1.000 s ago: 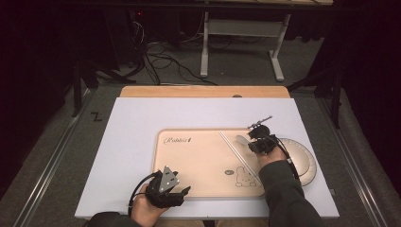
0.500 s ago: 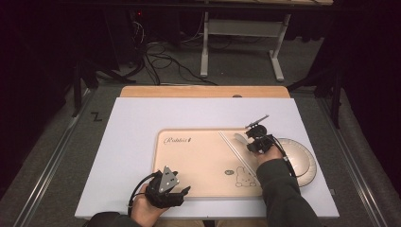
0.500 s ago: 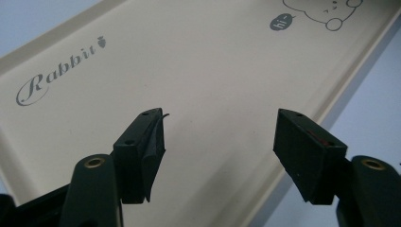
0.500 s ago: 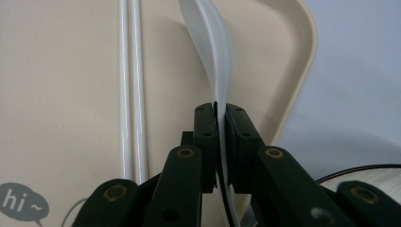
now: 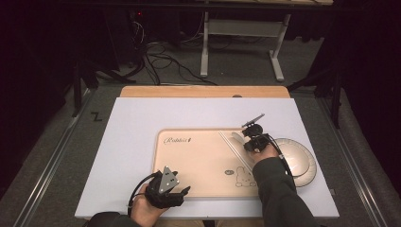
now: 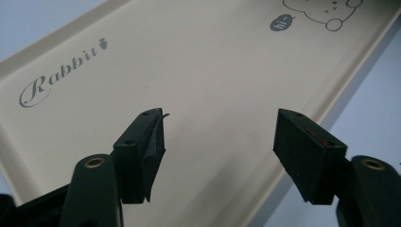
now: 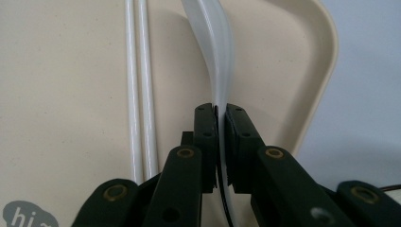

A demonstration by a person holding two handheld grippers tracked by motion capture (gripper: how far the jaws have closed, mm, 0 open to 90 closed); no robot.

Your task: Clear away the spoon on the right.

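At the near left of the table, the left gripper [image 5: 182,191] rests in the person's hand at the front edge of the tray [image 5: 198,161], its jaws wide apart with nothing between them; its own view looks across the bare tray [image 6: 198,71] past the word "Rabbit". Further right, two white chopsticks [image 5: 232,145] lie side by side on the tray, slanting across its right part. Just beside them, the right gripper [image 5: 249,142] has its jaws clamped on the handle of a white spoon [image 7: 218,56], which extends forward over the tray's right end, close to the chopsticks [image 7: 139,94]. At the far right, a white plate [image 5: 298,158] sits on the table beside the tray.
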